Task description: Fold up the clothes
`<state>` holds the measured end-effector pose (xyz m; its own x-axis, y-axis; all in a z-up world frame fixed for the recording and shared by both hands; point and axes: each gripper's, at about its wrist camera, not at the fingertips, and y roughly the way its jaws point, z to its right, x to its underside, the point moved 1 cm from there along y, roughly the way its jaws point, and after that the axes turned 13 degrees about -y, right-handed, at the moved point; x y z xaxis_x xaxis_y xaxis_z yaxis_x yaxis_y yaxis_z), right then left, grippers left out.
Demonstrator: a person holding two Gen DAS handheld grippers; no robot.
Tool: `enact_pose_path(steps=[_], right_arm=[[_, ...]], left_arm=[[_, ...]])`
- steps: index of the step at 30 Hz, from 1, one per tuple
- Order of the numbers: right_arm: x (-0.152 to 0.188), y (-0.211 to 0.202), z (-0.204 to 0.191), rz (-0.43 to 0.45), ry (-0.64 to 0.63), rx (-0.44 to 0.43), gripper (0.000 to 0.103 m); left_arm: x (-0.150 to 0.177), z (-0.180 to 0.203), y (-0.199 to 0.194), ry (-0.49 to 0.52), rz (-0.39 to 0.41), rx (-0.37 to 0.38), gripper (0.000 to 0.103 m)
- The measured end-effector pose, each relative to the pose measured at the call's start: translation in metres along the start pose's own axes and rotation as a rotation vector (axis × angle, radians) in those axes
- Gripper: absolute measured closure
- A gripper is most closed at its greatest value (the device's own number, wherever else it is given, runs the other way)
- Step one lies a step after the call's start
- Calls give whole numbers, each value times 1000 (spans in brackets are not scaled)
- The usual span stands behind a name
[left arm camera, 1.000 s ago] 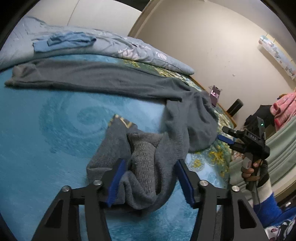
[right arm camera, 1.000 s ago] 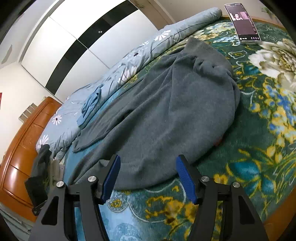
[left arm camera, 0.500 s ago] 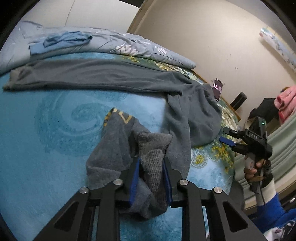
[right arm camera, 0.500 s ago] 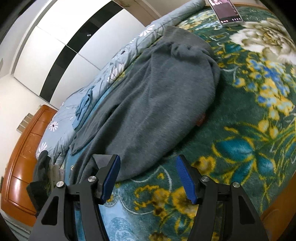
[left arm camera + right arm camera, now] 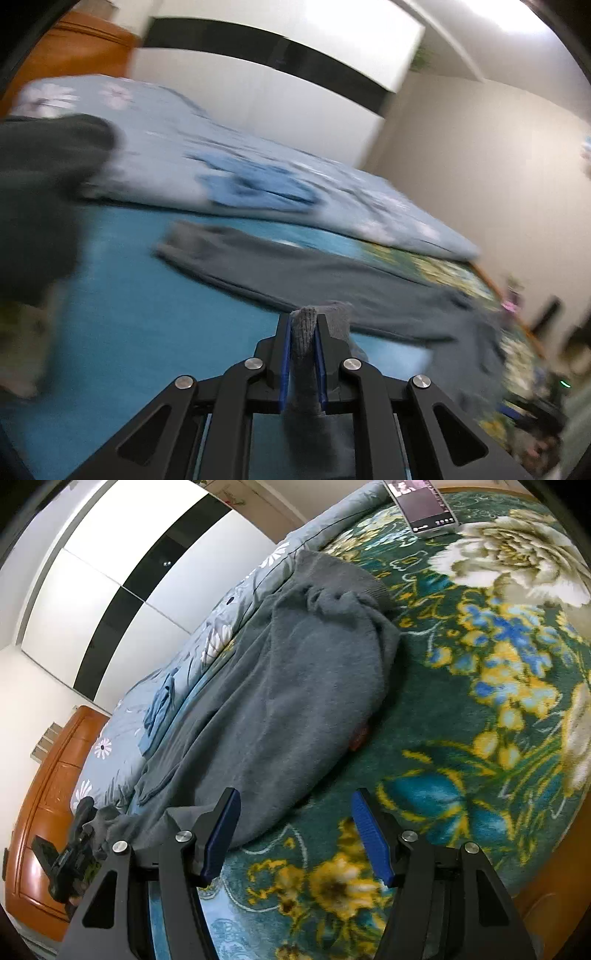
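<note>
On the bed (image 5: 480, 738) | grey sweater (image 5: 295, 686) lengthwise along quilt (image 5: 122, 746) | left claw (image 5: 303, 354) clamps cuff | right claw (image 5: 295, 838) apart

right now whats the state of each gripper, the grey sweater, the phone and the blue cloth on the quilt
left gripper: shut on the grey knit sweater's ribbed cuff
right gripper: open, holding nothing, over the sweater's near edge
grey knit sweater: spread unfolded, bunched at the far end
black phone: lying flat, screen lit
light blue cloth: crumpled on the floral quilt
</note>
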<state>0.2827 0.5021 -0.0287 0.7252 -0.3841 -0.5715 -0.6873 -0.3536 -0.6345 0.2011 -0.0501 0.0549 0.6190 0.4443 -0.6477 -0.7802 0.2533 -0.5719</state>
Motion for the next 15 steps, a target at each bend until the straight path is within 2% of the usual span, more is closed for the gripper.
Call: enact_pose_path(steps=[9,10,15], right_arm=[[-4,-1,9,6,11,17,39],[-4,-1,9,7,12,17,39],[-5,-1,9,4,8,25,39]], left_arm=[[-15,-70,6,-54,98,-380,91],[-14,-79,9,-85,91,-392,91],[-9,-97,18,-187,26,-311,90]])
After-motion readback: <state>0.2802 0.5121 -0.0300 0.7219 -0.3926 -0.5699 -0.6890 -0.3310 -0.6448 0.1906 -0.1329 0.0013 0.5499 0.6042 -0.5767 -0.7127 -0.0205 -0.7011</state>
